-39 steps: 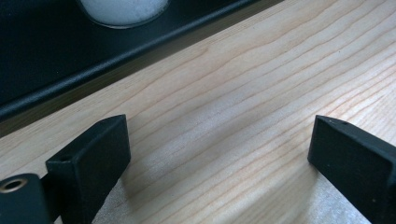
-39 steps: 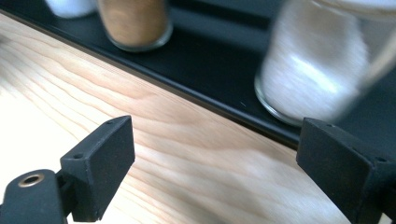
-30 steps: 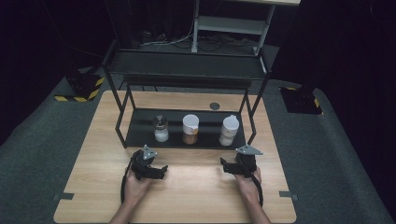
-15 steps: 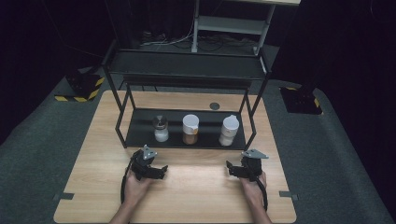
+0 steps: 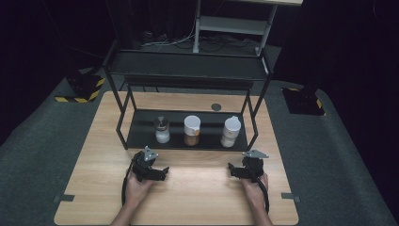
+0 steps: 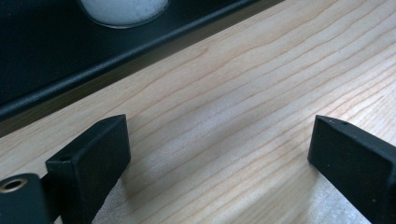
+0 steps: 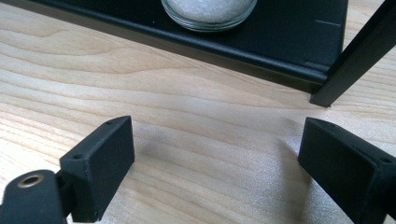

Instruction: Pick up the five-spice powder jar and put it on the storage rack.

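Left hand-held gripper (image 5: 162, 172), lower left of centre in the high view: jaws spread wide with only bare wood between them, resting low over the light wooden bench (image 5: 202, 197). In the left gripper view the same hand-held gripper (image 6: 219, 154) faces the front lip of the black metal two-tier rack (image 6: 70, 70), with the base of a glass jar of white grains (image 6: 122, 9) at the top edge of the frame.

Right hand-held gripper (image 5: 231, 169), lower right of centre in the high view: jaws likewise apart and holding nothing, having just been opening a little further. In the right gripper view this hand-held gripper (image 7: 215, 154) points at the rack's lower shelf (image 7: 289, 28), where the round foot of a white-filled glass jar (image 7: 208, 10) stands at top centre and a black rack leg (image 7: 355, 51) descends at upper right.

Three jars stand in a row on the lower shelf in the middle of the high view: a dark-capped shaker of white grains (image 5: 162, 129) at left, a white-lidded jar of brown powder (image 5: 192, 130) in the centre, and a white-lidded jar of pale contents (image 5: 230, 132) at right. Both hand-held grippers lie apart from the jars, just in front of the rack.
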`<action>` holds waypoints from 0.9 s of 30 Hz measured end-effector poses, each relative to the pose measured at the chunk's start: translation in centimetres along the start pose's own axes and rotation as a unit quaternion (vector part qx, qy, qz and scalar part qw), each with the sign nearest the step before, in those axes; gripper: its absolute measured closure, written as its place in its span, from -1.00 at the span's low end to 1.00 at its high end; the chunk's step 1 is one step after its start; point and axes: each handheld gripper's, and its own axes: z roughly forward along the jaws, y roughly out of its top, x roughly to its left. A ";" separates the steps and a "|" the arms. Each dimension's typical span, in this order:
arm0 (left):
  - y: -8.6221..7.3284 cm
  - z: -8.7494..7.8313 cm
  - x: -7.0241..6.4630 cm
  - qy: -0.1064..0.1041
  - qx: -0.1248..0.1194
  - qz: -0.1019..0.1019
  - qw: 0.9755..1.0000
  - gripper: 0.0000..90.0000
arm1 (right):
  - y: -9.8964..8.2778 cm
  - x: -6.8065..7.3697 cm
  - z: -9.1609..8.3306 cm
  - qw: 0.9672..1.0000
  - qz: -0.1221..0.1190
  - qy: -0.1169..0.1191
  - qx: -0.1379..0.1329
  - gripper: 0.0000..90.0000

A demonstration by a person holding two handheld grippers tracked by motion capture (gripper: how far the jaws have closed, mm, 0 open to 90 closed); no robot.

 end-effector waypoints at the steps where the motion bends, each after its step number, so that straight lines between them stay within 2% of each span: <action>1: 0.0 0.0 0.0 0.000 0.000 0.000 1.000 -0.87 | 0.0 0.0 0.0 1.000 0.000 0.000 0.000 -0.78; 27: 0.0 0.0 0.0 0.000 0.000 0.000 1.000 -0.87 | 0.2 0.5 0.1 1.000 -0.011 -0.008 0.006 -0.80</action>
